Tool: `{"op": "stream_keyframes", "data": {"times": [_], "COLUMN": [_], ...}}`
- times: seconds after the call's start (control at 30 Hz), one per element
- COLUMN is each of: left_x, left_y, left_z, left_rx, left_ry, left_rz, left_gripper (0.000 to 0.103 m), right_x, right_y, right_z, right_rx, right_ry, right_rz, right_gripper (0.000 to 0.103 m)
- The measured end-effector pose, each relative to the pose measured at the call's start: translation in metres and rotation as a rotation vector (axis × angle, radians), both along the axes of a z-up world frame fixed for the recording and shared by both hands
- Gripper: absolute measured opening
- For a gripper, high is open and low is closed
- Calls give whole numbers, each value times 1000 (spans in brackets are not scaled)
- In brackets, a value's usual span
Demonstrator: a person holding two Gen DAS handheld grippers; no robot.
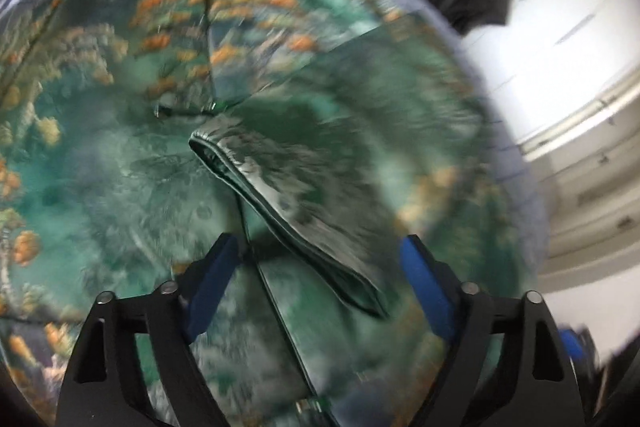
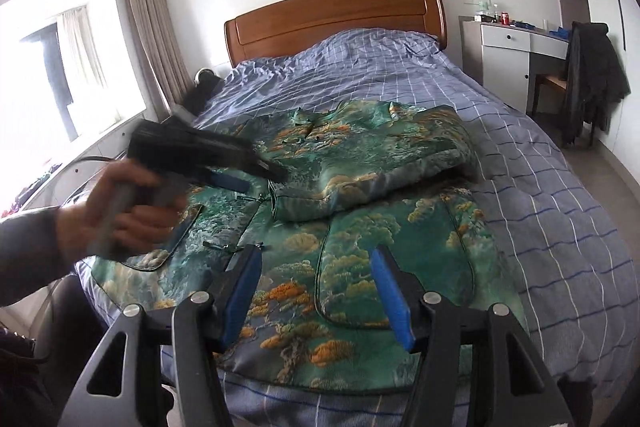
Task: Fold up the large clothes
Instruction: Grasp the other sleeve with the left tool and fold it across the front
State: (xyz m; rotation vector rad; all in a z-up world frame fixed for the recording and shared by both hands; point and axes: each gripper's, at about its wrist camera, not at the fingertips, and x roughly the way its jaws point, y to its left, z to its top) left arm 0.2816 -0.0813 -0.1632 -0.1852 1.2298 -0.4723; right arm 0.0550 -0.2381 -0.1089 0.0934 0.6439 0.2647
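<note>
L gripper (image 1: 316, 271) — jaws apart over sleeve cuff (image 1: 224, 151); R gripper (image 2: 316, 287) apart, empty. Pinch cuff hem squarely, fold across jacket (image 2: 360, 235) w/o dragging.

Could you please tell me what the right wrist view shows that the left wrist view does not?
Only the right wrist view shows the wooden headboard, the window, and the hand holding the left claw. Only the left wrist view shows a sleeve cuff up close between open fingers. Both show the green jacket on the blue checked bedding.
</note>
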Motion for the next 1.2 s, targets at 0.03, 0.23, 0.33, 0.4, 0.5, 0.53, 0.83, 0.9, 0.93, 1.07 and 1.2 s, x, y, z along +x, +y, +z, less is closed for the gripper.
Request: {"op": "stream_keyframes", "data": {"times": [0.03, 0.23, 0.33, 0.4, 0.5, 0.53, 0.83, 0.9, 0.93, 1.07, 1.2], "left_x": [1, 2, 7, 11, 14, 18, 68, 72, 72, 69, 68], "left_y": [0, -11, 3, 3, 4, 4, 36, 40, 40, 40, 44], "left_z": [-2, -1, 7, 18, 36, 42, 38, 25, 16, 6, 2], "left_rx": [5, 123, 53, 50, 63, 61, 120, 110, 108, 134, 106], "left_ry": [3, -30, 3, 0, -43, -62, -104, -76, -65, -69, -77], "left_rz": [7, 69, 97, 103, 91, 91, 176, 186, 187, 194, 206], "left_gripper": [79, 26, 6, 6, 6, 5, 6, 6, 7, 23, 29], "right_x": [-2, -3, -2, -1, 2, 3, 29, 47, 61, 123, 208], "right_y": [-1, -11, -18, -21, -28, -31, -49, -53, -56, -64, -76], "right_z": [-1, -7, -7, -5, -1, 0, 13, 17, 19, 18, 5], "right_rx": [-2, 8, 18, 18, 21, 17, -35, -54, -67, -125, -153], "right_ry": [-2, 9, 8, 4, -2, -5, -22, -12, -3, 32, 94], "right_rz": [-2, -21, -38, -48, -66, -74, -91, -72, -61, -26, -28], "right_gripper": [59, 59, 59, 59, 59, 59, 59, 59, 59, 59, 58]}}
